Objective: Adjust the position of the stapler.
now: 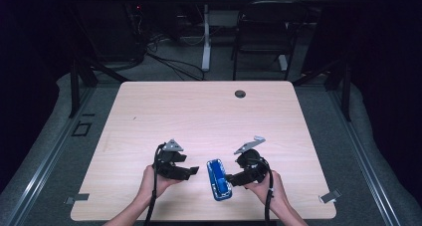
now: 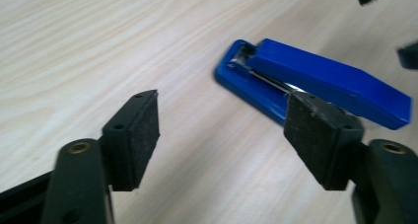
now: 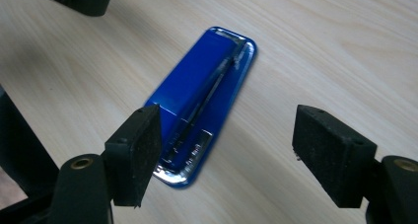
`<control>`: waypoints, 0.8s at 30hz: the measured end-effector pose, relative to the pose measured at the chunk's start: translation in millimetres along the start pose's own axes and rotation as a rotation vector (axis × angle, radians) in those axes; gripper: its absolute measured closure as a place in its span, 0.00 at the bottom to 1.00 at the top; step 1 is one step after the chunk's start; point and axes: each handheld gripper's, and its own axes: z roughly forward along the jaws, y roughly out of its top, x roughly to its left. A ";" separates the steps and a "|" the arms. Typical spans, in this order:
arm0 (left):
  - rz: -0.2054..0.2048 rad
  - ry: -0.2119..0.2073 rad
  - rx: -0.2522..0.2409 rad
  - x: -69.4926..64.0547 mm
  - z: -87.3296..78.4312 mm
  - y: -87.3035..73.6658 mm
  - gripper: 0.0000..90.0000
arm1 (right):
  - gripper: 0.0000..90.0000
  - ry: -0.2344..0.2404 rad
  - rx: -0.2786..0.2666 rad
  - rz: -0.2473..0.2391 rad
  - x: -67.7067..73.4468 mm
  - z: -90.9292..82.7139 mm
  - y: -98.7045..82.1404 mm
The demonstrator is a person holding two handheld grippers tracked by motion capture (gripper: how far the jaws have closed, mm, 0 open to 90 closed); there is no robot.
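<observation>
Pale wood grain covers the table (image 1: 199,111), and both grippers sit low over its near edge. From the left gripper (image 1: 191,172), held in the person's left hand (image 1: 149,182), the jaws stand apart with nothing between them, their tips pointing toward three o'clock in the high view. The right gripper (image 1: 230,178), in the right hand (image 1: 271,186), points back toward nine o'clock, jaws likewise spread and empty.

Between the two lies the blue stapler (image 1: 218,179), flat on the wood, its long axis running roughly from twelve to six o'clock in the high view, close to both sets of jaw tips but touching neither as far as can be seen. In the left gripper view the stapler (image 2: 315,81) shows a glossy blue arm raised a little above a blue base, with bright metal in the gap. In the right gripper view the stapler (image 3: 202,103) shows rounded corners and a silvery plate at its near end.

Farther out, a round dark grommet (image 1: 240,93) sits at the table's twelve o'clock edge. Beyond stand a black chair (image 1: 263,32), a white desk leg (image 1: 205,42) and loose cables (image 1: 169,61) on grey floor.
</observation>
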 end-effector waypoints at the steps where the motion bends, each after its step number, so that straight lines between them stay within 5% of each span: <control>1: -0.007 0.008 0.005 2.7 0.0 -0.1 0.30 | 0.30 0.002 -0.002 -0.005 1.9 2.0 1.0; 12: 0.007 0.017 0.052 4.3 10.1 -0.6 0.22 | 0.31 0.008 0.083 -0.097 33.0 30.3 5.4; 24: 0.033 0.003 0.080 2.9 13.4 -1.6 0.21 | 0.46 0.004 0.126 -0.152 32.4 33.2 3.0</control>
